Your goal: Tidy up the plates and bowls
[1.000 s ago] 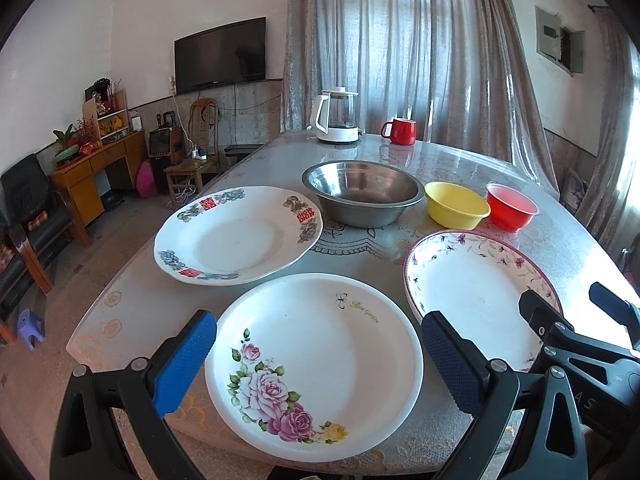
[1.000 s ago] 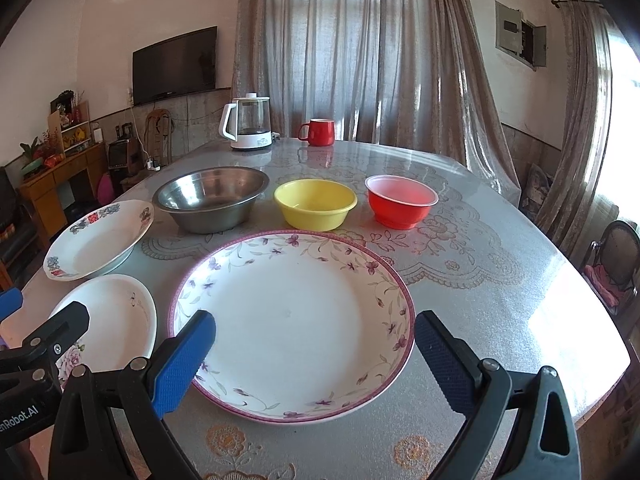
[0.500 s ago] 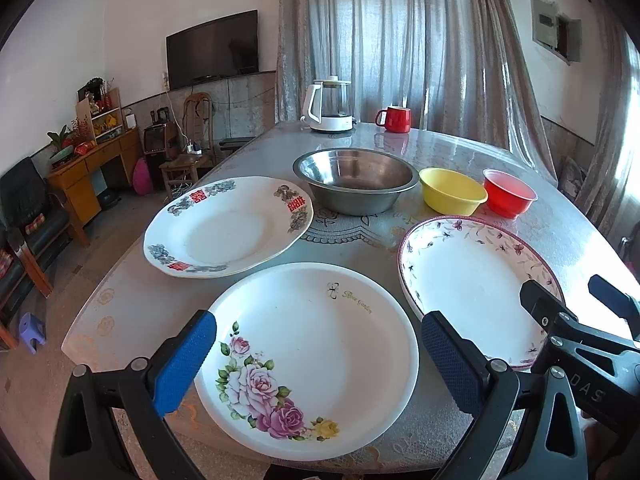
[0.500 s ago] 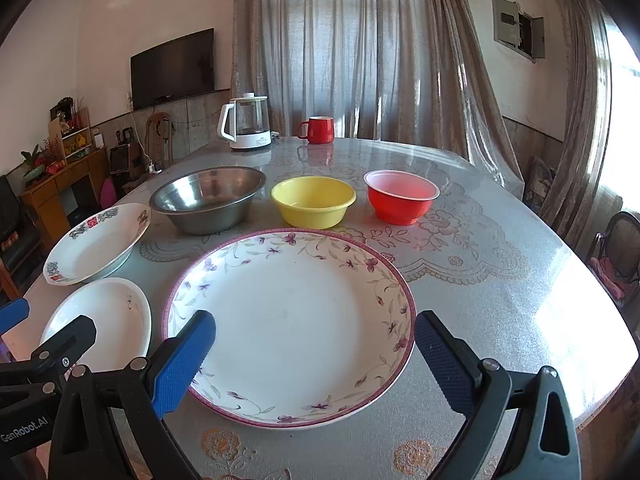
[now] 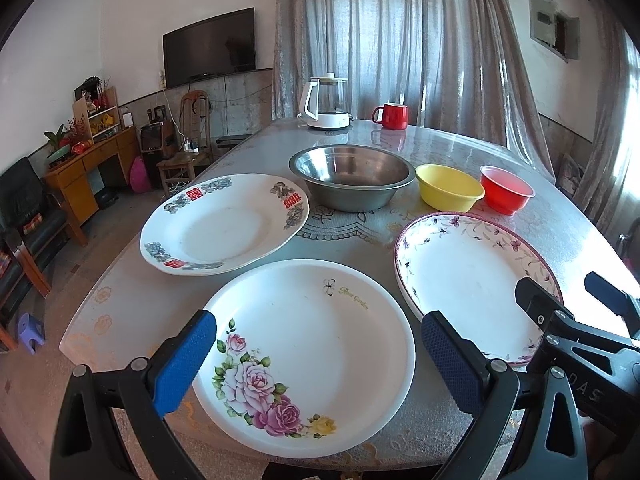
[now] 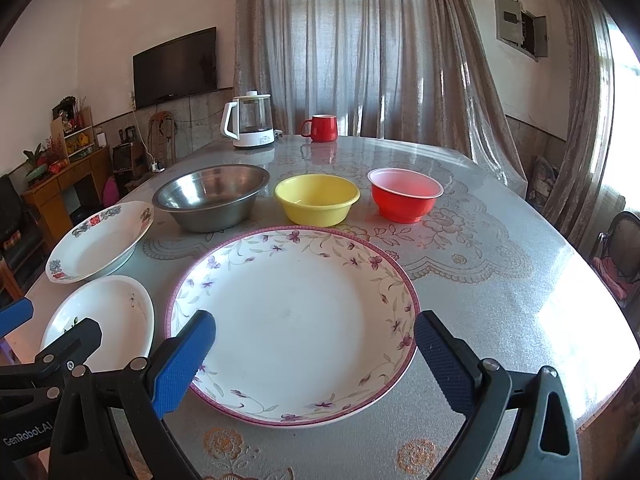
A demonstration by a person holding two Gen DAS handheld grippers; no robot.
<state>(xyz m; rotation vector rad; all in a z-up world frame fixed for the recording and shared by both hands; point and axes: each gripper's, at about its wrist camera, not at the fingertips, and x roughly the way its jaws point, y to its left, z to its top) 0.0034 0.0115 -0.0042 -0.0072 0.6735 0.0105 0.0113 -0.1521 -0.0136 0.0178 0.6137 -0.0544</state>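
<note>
left gripper (image 5: 318, 354): released, jaws wide, hovers over the rose plate, holding nothing
right gripper (image 6: 314, 354): released, jaws wide, hovers over the purple-rim plate, holding nothing
rose plate (image 5: 304, 354): flat at the near edge of the surface (image 5: 560, 208), toward its left end
purple-rim plate (image 6: 294, 322): near edge, just right of the rose plate, rims close, contact unclear
red-character plate (image 5: 224, 224): left edge, behind the rose plate, rim over the table edge
steel bowl (image 5: 352, 176): mid surface, upright, just behind the red-character plate
yellow bowl (image 6: 317, 199): right of the steel bowl, near it
red bowl (image 6: 405, 194): right of the yellow bowl, apart
kettle (image 6: 250, 125), red mug (image 6: 320, 128): far edge
</note>
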